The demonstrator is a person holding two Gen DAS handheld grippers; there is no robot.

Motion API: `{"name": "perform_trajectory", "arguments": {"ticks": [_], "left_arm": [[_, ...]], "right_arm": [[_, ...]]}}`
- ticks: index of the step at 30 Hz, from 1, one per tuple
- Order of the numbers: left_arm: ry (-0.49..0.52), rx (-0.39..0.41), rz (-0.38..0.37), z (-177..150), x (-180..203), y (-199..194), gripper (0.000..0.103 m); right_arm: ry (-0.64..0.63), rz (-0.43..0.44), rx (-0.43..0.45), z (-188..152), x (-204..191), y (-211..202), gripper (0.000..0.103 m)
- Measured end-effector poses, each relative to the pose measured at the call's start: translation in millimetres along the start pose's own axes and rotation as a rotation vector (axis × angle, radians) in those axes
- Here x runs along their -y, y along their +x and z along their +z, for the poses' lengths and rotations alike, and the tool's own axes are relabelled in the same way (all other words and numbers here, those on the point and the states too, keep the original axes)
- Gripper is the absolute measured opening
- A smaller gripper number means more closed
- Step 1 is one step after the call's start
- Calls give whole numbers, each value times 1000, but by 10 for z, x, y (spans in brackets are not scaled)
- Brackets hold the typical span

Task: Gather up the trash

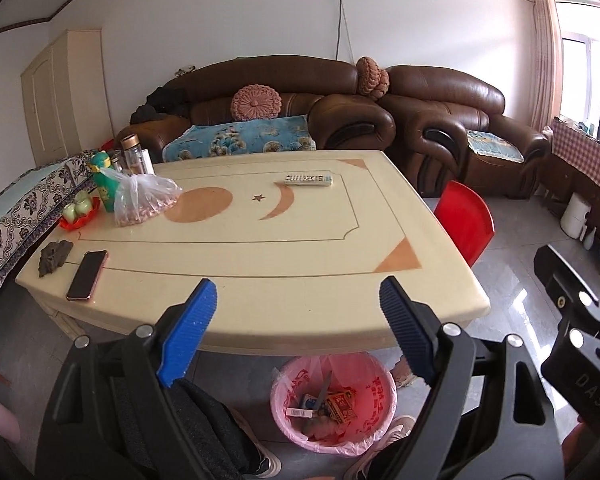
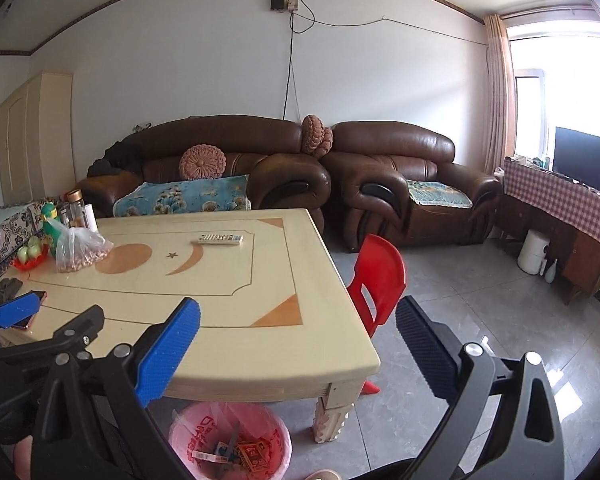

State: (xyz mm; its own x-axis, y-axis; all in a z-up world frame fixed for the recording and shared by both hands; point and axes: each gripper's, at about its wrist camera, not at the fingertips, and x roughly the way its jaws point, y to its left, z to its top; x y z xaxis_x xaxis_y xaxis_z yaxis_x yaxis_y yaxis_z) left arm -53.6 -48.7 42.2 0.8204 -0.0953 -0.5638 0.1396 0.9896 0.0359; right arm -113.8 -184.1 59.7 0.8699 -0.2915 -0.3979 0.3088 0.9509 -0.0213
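Living room with brown sofas behind a cream bench (image 1: 260,240).

Left wrist view: my left hand-held gripper (image 1: 296,308) has its jaws spread wide with nothing between them, hanging over the near edge of the bench. The pink bin (image 1: 334,404) sits on the floor under that edge, below and slightly right of this gripper, with small boxes and wrappers already inside. What is left on the bench that could be trash, I judge: a dark crumpled lump (image 1: 54,258) at the near left corner, just left of a phone (image 1: 87,275). It lies ahead and left of the left gripper, long axis roughly front-to-back. The clear bag (image 1: 142,200) further back looks full of nuts, probably not trash.

Right wrist view: my right hand-held gripper (image 2: 298,322) is also wide apart and empty, over the bench's near right corner. The lump (image 2: 8,289) sits far to its left, past the left gripper's blue pad (image 2: 14,312). The bin (image 2: 230,442) is below. The left hand is clearly nearer the lump, so I'd send that one.
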Motion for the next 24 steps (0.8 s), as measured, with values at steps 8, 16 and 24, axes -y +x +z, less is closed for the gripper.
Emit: {"name": "perform_trajectory", "arguments": {"ticks": [8,16,24], "left_arm": [[-17,4,11,9,-50,-35,82],[-21,6,11,1,-56,-28,82],[-23,5,13,-2,-90,-31,82]], "right_arm": [[3,12,-3,-16,-38,-23,96],[-8,19,-10,-40,-92,-21,96],[-7,20,-13,-44,-99,-12,96]]}}
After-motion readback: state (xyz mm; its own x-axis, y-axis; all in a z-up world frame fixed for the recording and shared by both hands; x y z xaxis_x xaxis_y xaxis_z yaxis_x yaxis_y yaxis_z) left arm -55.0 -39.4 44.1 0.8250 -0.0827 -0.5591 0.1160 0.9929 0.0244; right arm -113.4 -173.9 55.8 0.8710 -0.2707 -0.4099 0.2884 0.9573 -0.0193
